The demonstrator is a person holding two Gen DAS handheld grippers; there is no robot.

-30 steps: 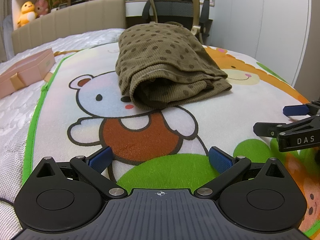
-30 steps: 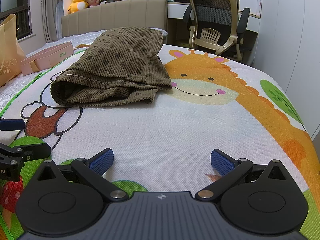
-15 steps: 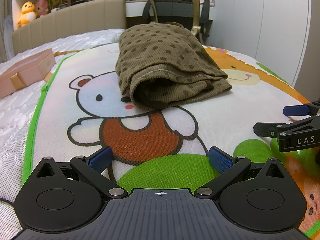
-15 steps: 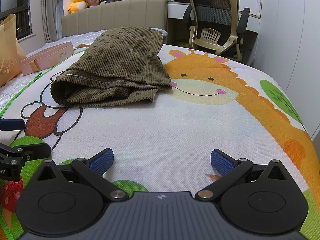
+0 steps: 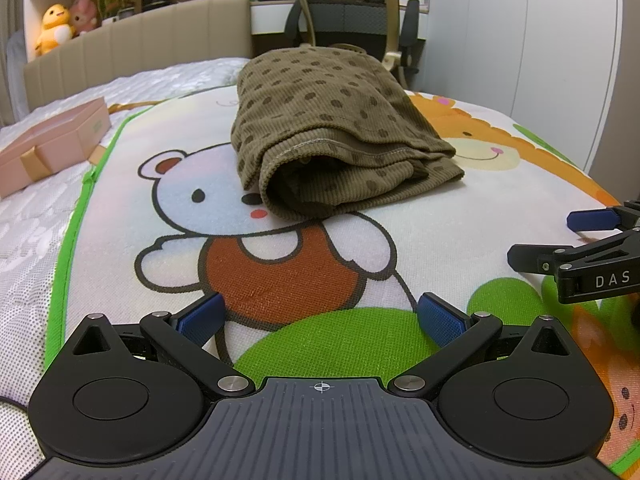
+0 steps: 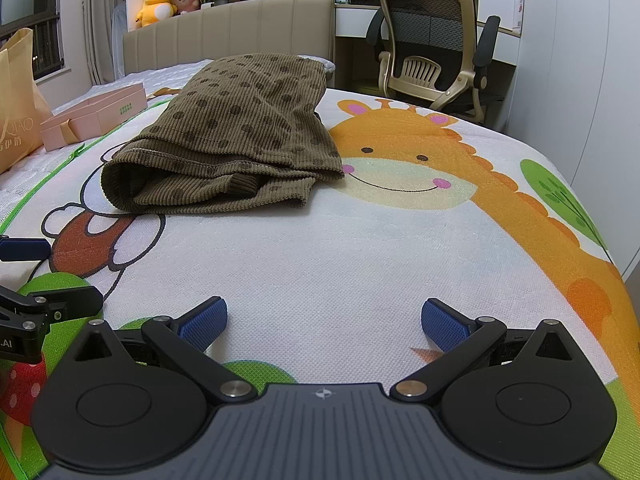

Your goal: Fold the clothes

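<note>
brown dotted garment (image 5: 332, 136) lies folded on cartoon mat (image 5: 420, 240), w/ both grippers apart from it.
left gripper (image 5: 320, 316) & right gripper (image 6: 324, 320) sit low over mat near the camera, jaws spread wide, nothing betw. them; pink box (image 5: 48, 144) off to the left.

Beige headboard (image 6: 228, 36), mesh office chair (image 6: 430, 40), white wall (image 5: 560, 40).

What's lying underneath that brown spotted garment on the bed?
The brown spotted garment lies folded on a cartoon play mat, covering part of the bear's face and the edge of the giraffe. Whatever else lies beneath or inside the folds is hidden.
</note>
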